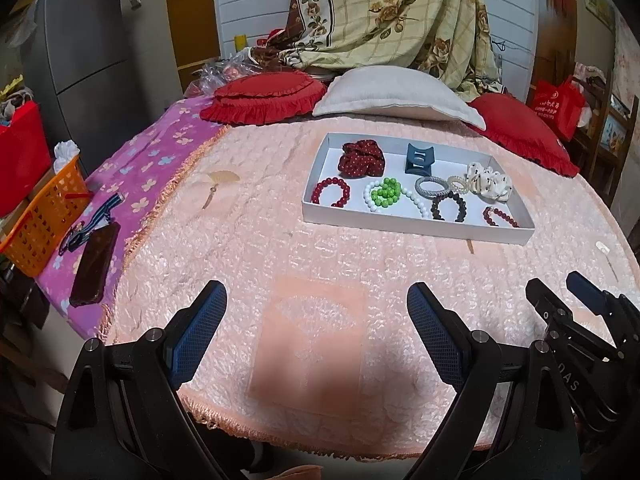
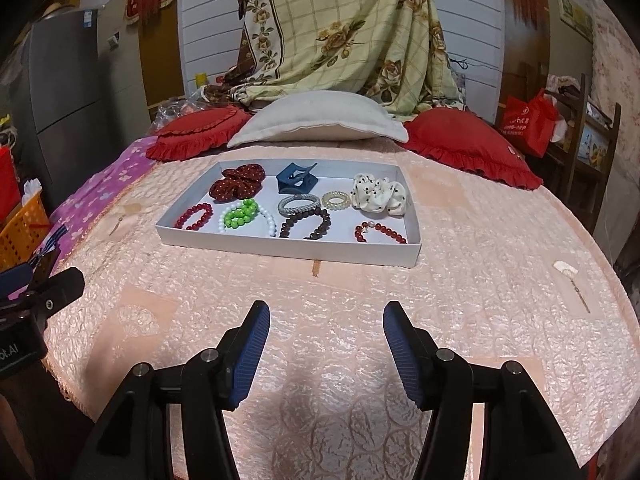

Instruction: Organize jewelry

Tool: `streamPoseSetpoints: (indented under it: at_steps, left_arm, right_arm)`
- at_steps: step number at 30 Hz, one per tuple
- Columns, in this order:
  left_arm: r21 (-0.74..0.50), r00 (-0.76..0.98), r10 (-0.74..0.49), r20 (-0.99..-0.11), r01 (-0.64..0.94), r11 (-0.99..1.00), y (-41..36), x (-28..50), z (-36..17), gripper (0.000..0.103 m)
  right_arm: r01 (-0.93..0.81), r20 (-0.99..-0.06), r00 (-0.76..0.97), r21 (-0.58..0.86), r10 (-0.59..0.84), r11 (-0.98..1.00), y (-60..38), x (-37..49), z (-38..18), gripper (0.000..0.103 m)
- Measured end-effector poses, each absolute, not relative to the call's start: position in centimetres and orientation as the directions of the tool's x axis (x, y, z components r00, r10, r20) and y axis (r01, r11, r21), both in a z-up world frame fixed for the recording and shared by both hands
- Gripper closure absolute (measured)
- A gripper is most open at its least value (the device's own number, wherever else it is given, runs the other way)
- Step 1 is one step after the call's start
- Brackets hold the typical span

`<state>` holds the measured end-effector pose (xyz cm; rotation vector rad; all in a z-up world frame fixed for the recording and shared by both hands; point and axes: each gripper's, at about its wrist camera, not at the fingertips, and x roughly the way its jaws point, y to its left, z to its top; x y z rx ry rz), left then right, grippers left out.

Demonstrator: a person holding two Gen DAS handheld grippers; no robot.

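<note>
A white tray (image 1: pixel 416 227) (image 2: pixel 288 249) lies on the pink bedspread. It holds a dark red dotted scrunchie (image 1: pixel 361 158) (image 2: pixel 238 186), a blue claw clip (image 1: pixel 419 159) (image 2: pixel 296 180), a white dotted scrunchie (image 1: pixel 489 181) (image 2: pixel 379 195), a red bead bracelet (image 1: pixel 330 192) (image 2: pixel 193 217), a green one (image 1: pixel 386 192) (image 2: pixel 240 213), a white one (image 1: pixel 416 200), a silver bangle (image 2: pixel 299 204), a dark bead bracelet (image 2: pixel 306 226) and another red one (image 2: pixel 380 232). My left gripper (image 1: pixel 316 300) and right gripper (image 2: pixel 326 320) are both open and empty, well in front of the tray.
Red cushions (image 1: pixel 264 96) and a white pillow (image 1: pixel 396 98) lie behind the tray. A phone (image 1: pixel 94 266) and lanyard lie on the purple blanket at left, beside an orange basket (image 1: pixel 40 216). A small white clip (image 2: pixel 565 268) lies on the bedspread at right.
</note>
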<state>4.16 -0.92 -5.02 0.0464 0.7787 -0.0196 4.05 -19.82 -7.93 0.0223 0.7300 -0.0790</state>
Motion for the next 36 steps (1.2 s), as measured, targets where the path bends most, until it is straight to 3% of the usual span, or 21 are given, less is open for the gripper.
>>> streamPoseSetpoints:
  at_steps: [36]
  left_arm:
    - [0.045,0.682,-0.008,-0.731,0.059,0.997,-1.4,4.9,-6.8,0.011]
  right_arm:
    - [0.08,-0.669,0.74,-0.016,-0.07,0.997,-19.7,4.1,-8.7,0.046]
